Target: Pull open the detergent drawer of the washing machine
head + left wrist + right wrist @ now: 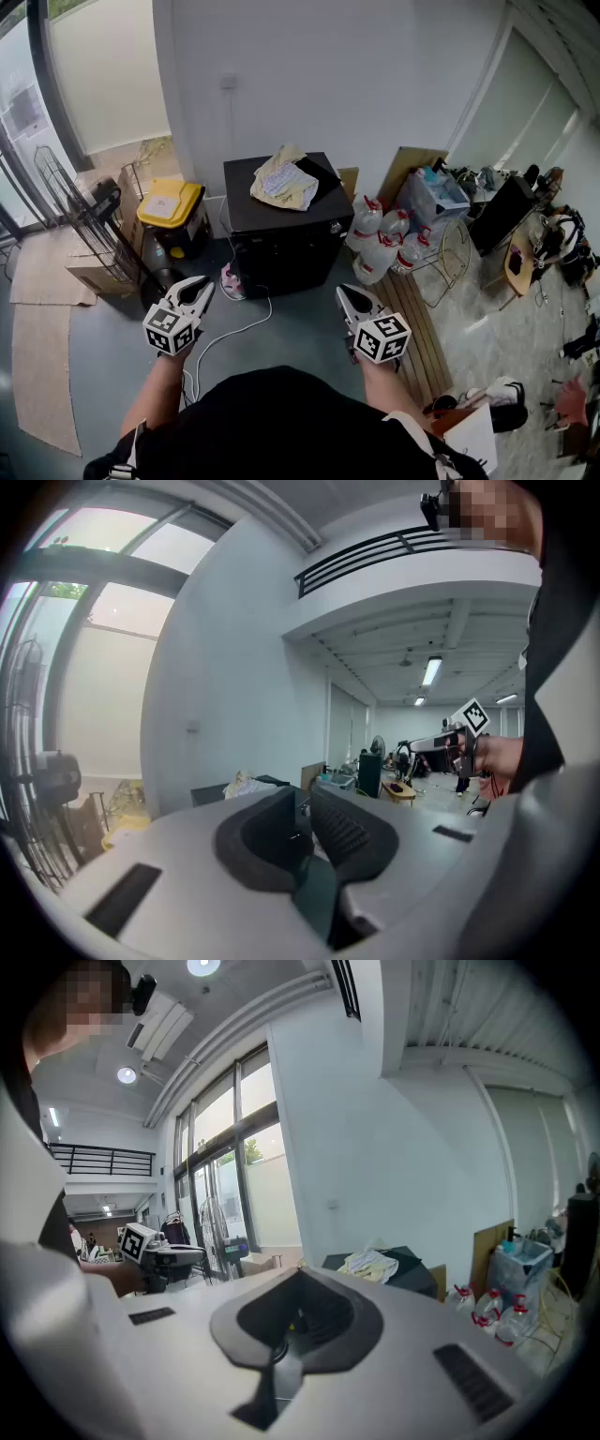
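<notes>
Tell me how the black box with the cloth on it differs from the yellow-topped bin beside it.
The black appliance is all dark; the yellow-lidded bin has a bright lid on a dark body. The appliance is the larger. A crumpled cloth lies on the appliance; the bin's lid is bare. Both stand on the floor by the white wall.

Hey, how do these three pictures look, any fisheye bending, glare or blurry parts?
Head view: sharp, even daylight, window frame bows slightly. Left gripper view: strong fisheye with black corners, window panes washed out, left tool close up and soft. Right gripper view: same fisheye, ceiling lamp glares.
</notes>
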`<state>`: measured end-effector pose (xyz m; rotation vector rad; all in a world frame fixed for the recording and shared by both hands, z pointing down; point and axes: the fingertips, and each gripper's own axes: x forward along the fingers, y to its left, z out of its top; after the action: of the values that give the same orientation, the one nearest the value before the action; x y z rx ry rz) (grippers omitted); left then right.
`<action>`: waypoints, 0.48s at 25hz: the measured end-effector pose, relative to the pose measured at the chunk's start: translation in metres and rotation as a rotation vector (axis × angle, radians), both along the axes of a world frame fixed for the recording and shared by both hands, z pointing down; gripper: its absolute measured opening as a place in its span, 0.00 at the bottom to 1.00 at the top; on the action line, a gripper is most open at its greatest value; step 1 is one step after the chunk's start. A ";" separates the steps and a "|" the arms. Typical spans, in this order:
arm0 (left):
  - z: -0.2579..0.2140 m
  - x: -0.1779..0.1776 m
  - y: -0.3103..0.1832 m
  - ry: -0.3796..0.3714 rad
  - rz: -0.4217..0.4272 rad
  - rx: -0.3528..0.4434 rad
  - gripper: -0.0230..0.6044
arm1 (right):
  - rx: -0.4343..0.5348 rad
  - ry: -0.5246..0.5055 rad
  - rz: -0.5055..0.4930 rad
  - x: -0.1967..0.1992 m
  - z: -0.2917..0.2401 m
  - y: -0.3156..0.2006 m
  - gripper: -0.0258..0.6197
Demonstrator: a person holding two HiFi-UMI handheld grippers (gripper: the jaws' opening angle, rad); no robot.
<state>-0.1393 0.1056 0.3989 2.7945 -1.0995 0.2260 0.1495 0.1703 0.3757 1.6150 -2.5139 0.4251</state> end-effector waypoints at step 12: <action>0.009 0.013 0.010 -0.016 0.008 -0.028 0.13 | -0.004 0.025 -0.015 0.007 0.013 -0.002 0.04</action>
<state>-0.1265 0.1152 0.4082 2.7773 -1.0809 0.2633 0.1570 0.1678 0.3884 1.5889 -2.5044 0.4052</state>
